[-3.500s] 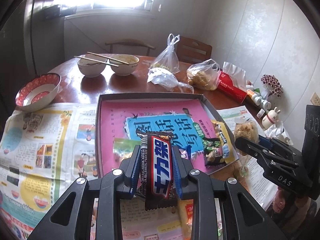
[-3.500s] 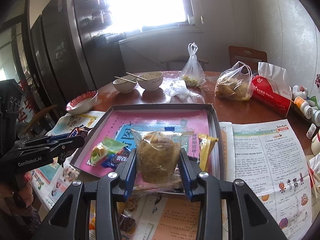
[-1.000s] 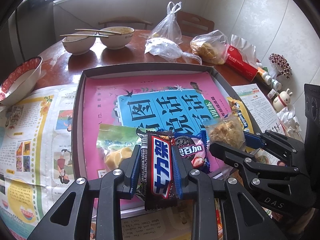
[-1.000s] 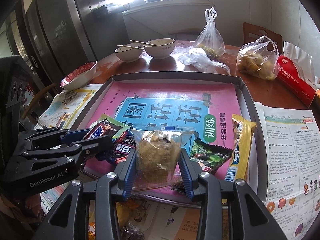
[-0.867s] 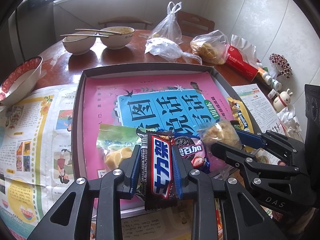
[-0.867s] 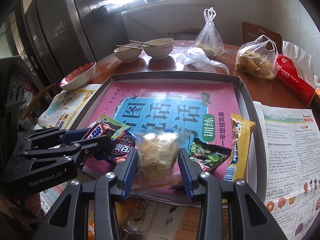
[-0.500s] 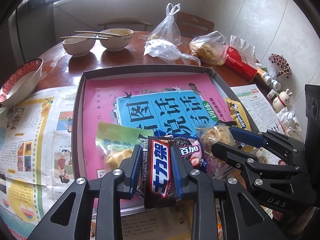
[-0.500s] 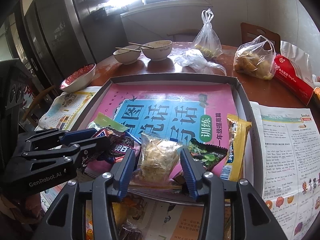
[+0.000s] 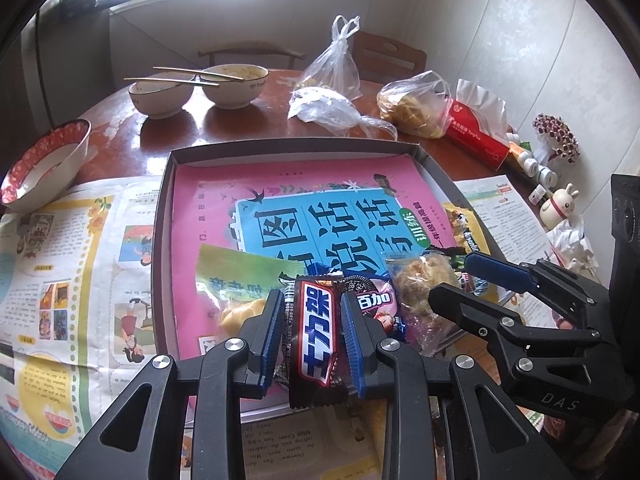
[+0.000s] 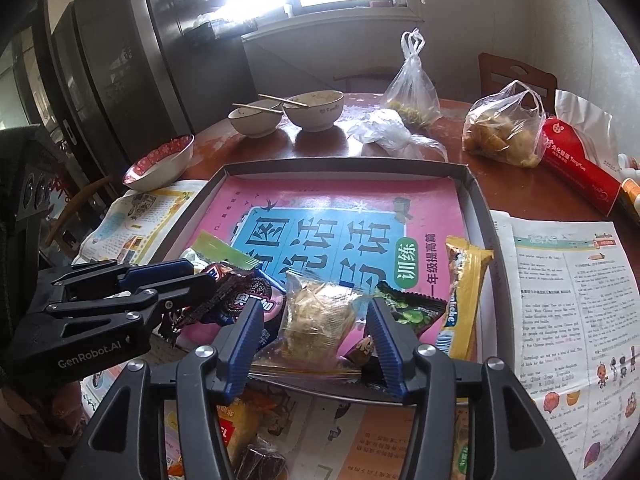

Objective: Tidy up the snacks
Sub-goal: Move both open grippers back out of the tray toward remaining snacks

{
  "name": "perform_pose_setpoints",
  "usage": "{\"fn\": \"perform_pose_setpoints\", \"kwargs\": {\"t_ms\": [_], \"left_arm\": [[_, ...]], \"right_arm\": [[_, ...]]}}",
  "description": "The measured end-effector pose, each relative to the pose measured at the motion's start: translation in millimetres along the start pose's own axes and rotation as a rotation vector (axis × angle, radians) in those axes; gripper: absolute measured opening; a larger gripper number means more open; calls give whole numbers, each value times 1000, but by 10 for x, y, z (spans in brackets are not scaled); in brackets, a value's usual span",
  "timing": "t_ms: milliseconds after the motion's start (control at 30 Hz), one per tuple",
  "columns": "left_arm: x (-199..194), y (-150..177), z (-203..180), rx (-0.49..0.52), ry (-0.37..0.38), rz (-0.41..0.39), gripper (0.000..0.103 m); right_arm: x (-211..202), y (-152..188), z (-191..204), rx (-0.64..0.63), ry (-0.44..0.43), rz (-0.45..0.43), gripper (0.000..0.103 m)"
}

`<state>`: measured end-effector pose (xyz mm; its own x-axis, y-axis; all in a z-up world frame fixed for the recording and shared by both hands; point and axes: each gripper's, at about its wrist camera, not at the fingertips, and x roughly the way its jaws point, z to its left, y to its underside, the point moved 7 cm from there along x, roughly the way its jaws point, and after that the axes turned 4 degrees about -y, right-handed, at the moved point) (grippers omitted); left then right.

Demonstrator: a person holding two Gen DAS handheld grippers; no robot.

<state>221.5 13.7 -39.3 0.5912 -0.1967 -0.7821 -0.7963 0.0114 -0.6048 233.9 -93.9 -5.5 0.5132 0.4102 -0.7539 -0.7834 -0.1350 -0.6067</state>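
My left gripper (image 9: 312, 320) is shut on a dark Snickers bar (image 9: 314, 342) over the near edge of the grey tray (image 9: 164, 200), which is lined with a pink and blue book. It also shows in the right wrist view (image 10: 188, 280). My right gripper (image 10: 314, 324) is open around a clear bag of crumbly snack (image 10: 318, 318) that lies on the tray's near part. The bag shows in the left wrist view (image 9: 424, 280) too. A green packet (image 9: 244, 276), an Oreo pack (image 10: 256, 300), a pea pack (image 10: 408, 310) and a yellow bar (image 10: 460, 296) lie in the tray.
Newspapers (image 9: 60, 260) lie under and beside the tray. Two bowls with chopsticks (image 9: 200, 88), a red-patterned bowl (image 9: 44, 160), plastic bags (image 10: 500, 132) and a red tissue pack (image 10: 576, 164) stand behind. More wrapped snacks (image 10: 256, 460) lie near the front edge.
My right gripper has opened and let the clear snack bag down onto the tray. My left gripper still holds the Snickers bar, moved slightly over the tray's near edge.
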Motion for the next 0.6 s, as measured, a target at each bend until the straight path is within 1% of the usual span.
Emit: {"fn": "perform_pose_setpoints", "kwargs": {"t_ms": [200, 267, 433, 600], "left_arm": [[-74, -25, -29, 10, 9, -11, 32], [-98, -35, -38, 12, 7, -16, 35], [-151, -48, -49, 9, 9, -22, 50], [-212, -51, -38, 2, 9, -32, 56]], "right_arm": [[-69, -18, -34, 11, 14, -13, 56], [-96, -19, -40, 13, 17, -17, 57], [-160, -23, -41, 14, 25, -29, 59], [-224, -40, -25, 10, 28, -46, 62]]}}
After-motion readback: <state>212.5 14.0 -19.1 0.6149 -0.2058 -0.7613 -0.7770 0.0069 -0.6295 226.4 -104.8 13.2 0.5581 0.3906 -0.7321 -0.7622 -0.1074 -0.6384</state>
